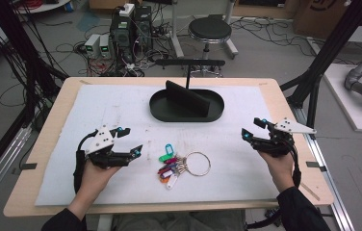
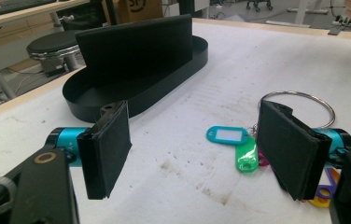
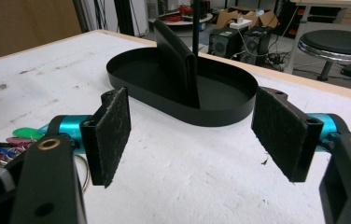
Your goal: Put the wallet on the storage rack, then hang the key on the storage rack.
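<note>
Key bunch [image 1: 178, 166] lies mid-mat — both grippers apart, seemingly touching nothing.

A bunch of colourful key tags [image 1: 168, 166] on a metal ring [image 1: 197, 163] lies flat near a black oval tray [image 1: 187, 107].

Left gripper [image 1: 130, 142] low over white mat [image 1: 246, 163], jaws spread wide, nothing between. Right gripper [image 1: 253, 129] near mat's right edge, jaws apart too, empty. Key bunch [image 1: 179, 165] flat on mat between them: coloured tags, big ring to right. Black oval tray [image 1: 187, 115] behind, upright divider inside.
</note>
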`<state>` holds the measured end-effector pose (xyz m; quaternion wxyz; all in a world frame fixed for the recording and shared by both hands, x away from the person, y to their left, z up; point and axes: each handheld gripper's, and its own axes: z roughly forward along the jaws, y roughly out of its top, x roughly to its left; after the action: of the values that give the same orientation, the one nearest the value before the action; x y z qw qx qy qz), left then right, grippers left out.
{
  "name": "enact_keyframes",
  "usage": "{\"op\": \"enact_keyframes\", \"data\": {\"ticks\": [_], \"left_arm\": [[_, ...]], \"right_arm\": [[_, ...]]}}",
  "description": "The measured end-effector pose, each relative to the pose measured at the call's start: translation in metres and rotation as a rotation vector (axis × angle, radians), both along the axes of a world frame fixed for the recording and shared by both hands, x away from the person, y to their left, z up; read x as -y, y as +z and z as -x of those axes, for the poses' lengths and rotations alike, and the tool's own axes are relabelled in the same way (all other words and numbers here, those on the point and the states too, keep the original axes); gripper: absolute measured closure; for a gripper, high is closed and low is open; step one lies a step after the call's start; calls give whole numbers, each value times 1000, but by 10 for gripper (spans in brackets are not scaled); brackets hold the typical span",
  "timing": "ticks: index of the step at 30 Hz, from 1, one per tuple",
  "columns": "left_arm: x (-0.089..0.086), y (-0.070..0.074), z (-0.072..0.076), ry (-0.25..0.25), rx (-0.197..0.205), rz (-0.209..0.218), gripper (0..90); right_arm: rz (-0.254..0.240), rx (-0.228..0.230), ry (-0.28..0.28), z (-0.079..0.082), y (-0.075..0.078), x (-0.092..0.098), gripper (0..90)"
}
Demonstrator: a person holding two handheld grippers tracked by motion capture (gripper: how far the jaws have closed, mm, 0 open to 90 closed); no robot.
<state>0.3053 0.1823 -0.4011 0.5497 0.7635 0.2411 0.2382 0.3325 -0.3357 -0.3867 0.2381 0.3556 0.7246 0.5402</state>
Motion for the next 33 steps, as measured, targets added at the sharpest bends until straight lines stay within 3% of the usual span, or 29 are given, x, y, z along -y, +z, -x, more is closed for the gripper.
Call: {"op": "enact_keyframes", "data": {"ticks": [10, 19, 33], "left_arm": [[7, -1, -3, -11, -2, -4, 264], [8, -4, -7, -15, -8, 2, 234], [4, -4, 0, 49, -5, -20, 255]], "right_arm": [[19, -11, -8, 9, -6, 2, 283], [47, -20, 2, 11, -13, -12, 297], [66, -80, 50, 11, -23, -42, 354]]}}
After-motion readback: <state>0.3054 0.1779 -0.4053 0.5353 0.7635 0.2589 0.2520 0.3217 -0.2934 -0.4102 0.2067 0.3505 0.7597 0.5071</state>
